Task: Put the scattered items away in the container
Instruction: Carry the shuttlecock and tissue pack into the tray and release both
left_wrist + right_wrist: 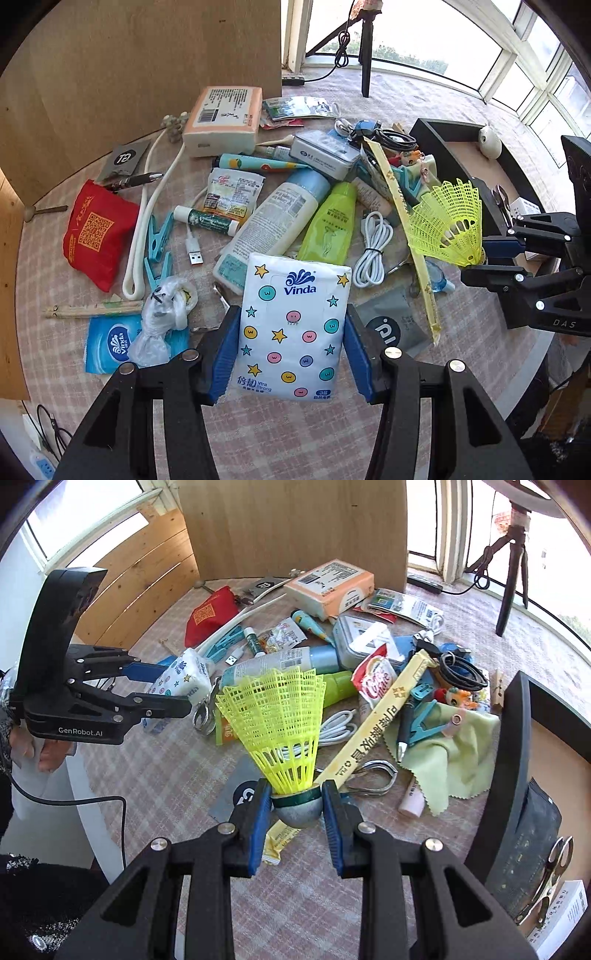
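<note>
A: Yellow plastic is filling the middle of the right wrist view: a mesh shuttlecock (280,723) is standing skirt-up, and the right gripper (295,806) is clamping its rounded grey base between two blue pads.

B: And what is the left gripper (291,354) doing?

A: It is squeezing a white Vinda tissue pack (293,328), printed with stars and coloured dots, by its two long sides. Seen from the right wrist, the pack is being held at the left, above the checked tablecloth (177,771).

B: Where is the container sitting?

A: A black tray (515,738) is lying at the right edge of the table. Inside it, a dark pouch (528,849) and a metal clip (550,878) are showing.

B: What is lying scattered?

A: A heap is covering the cloth between the two grippers: a long yellow chopstick sleeve (373,738) is running diagonally just behind the shuttlecock, a pale green cloth (454,753) is lying beside the tray, and a coiled white cable (373,251) is resting near a lime green tube (332,225). Farther left, a red pouch (96,232) is lying well apart from a peach tissue brick (225,118) at the back.
</note>
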Motion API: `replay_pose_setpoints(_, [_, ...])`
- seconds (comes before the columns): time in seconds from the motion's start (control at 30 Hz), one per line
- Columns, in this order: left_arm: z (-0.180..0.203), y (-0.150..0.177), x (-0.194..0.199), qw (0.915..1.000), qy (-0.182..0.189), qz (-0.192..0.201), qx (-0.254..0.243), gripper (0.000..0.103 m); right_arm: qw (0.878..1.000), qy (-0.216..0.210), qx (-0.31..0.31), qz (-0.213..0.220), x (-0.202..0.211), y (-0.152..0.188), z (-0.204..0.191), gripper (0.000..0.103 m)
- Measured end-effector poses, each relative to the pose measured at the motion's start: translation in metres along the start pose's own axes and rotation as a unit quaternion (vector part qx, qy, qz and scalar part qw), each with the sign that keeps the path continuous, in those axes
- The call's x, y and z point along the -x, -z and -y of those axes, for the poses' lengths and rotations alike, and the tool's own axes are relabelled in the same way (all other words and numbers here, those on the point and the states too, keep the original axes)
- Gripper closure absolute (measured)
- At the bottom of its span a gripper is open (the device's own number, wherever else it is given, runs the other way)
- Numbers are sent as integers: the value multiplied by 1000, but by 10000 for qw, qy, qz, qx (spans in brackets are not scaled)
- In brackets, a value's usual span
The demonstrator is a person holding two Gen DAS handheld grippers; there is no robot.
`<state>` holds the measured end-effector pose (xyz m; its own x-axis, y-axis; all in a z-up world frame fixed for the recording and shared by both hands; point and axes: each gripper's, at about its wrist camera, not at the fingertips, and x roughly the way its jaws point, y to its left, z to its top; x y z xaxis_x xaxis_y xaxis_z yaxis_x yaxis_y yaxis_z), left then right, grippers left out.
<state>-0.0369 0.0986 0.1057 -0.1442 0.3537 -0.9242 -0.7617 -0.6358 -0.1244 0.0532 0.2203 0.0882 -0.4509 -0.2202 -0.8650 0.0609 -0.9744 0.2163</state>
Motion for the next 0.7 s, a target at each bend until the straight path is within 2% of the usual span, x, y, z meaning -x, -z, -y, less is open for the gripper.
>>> replay_pose_setpoints(0.17, [58, -52, -8, 9990, 300, 211, -249, 52, 9955, 525, -735, 295, 38, 3, 63, 76])
replay_pose_setpoints(0.3, [118, -90, -11, 9966, 549, 408, -461, 52, 9839, 947, -1422, 521, 74, 14, 119, 76])
replay_pose_setpoints(0.47, [201, -126, -10, 9903, 814, 560, -973, 52, 9628, 1483, -2130, 747, 120, 38, 180, 76])
replay_pose_setpoints(0.7, [294, -146, -10, 9791, 1046, 654, -1620, 52, 9275, 2075, -2981, 887, 164, 72, 248, 76])
